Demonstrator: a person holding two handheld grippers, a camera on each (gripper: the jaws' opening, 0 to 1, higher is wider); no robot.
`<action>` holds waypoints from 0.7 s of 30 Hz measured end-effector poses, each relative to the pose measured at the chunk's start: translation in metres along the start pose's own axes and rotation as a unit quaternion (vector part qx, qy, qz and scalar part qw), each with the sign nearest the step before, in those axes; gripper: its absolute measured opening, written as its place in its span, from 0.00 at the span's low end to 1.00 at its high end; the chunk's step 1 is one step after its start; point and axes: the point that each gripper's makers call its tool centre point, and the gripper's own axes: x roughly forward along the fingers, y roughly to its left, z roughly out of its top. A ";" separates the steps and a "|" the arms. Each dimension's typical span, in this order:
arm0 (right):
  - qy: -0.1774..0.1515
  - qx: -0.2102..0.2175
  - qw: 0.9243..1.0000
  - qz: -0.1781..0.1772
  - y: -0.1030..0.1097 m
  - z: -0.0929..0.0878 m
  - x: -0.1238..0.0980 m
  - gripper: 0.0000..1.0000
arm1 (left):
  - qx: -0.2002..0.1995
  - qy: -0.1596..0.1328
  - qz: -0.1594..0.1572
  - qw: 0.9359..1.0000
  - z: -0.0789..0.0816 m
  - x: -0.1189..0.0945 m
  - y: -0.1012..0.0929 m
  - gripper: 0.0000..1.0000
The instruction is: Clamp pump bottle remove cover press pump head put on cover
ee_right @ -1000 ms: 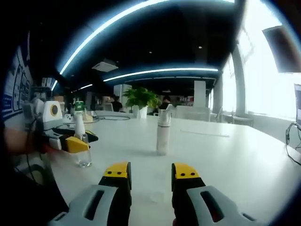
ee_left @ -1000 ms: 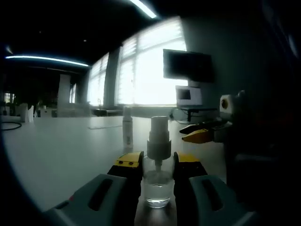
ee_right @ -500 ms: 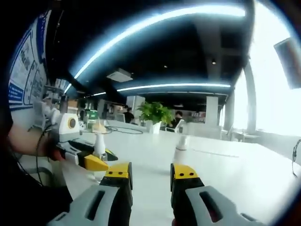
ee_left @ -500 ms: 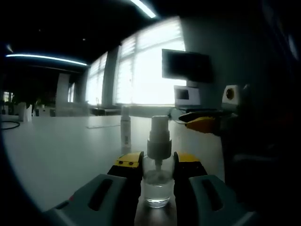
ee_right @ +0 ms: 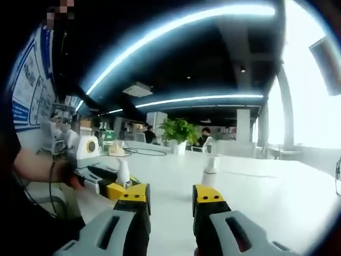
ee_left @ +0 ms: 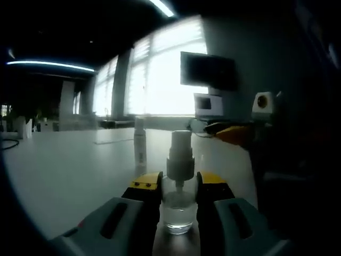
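Note:
A small clear pump bottle (ee_left: 178, 212) with a white pump head (ee_left: 180, 154) stands on the white table (ee_left: 69, 176), uncovered. My left gripper (ee_left: 179, 186) is shut on its glass body. A slim whitish cover (ee_left: 139, 145) stands upright on the table beyond it. My right gripper (ee_left: 234, 133) hovers to the right of the bottle, above table height. In the right gripper view, my right gripper (ee_right: 170, 194) is open with nothing between its yellow tips. There the left gripper (ee_right: 109, 186) holds the bottle (ee_right: 123, 172) at the left, and the cover (ee_right: 210, 170) stands ahead.
A wall screen (ee_left: 208, 72) and a small monitor (ee_left: 208, 104) sit by bright windows at the table's far side. A person's forearm (ee_right: 37, 165) reaches in at the left. A potted plant (ee_right: 178, 133) and seated people are far behind the table (ee_right: 256, 192).
My right gripper has risen and pulled back from the table, so the cover looks smaller and the left gripper closer. The left gripper has kept its hold on the bottle.

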 end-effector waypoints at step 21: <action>0.005 0.039 0.999 0.034 0.009 0.010 0.019 0.23 | 0.001 -0.001 -0.032 0.999 0.001 0.021 0.001 0.16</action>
